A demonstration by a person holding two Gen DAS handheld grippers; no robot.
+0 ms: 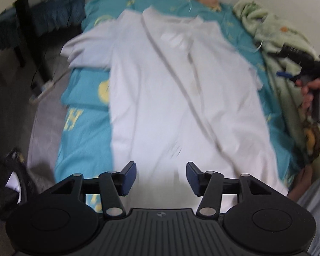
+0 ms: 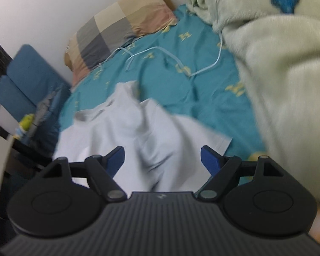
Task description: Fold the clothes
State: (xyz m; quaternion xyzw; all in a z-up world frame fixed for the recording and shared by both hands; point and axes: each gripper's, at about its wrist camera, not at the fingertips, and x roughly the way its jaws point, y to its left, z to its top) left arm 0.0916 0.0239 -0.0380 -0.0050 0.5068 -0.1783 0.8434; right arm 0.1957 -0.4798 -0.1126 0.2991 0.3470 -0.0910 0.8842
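Observation:
A white short-sleeved shirt (image 1: 170, 89) lies spread flat on a teal bedsheet (image 1: 85, 128), collar at the far end, hem nearest me. My left gripper (image 1: 161, 177) is open and empty, hovering over the shirt's hem. My right gripper (image 2: 162, 160) is open and empty above the shirt's collar and shoulder part (image 2: 138, 128), which is rumpled. The right gripper also shows in the left wrist view (image 1: 309, 70), held in a hand at the shirt's right side.
A pale green fleece blanket (image 2: 277, 68) is heaped along the right of the bed. A checked pillow (image 2: 121, 27) lies at the head. A light blue cord (image 2: 181, 64) runs over the sheet. A blue chair (image 2: 25, 81) and dark furniture (image 1: 15, 32) stand left.

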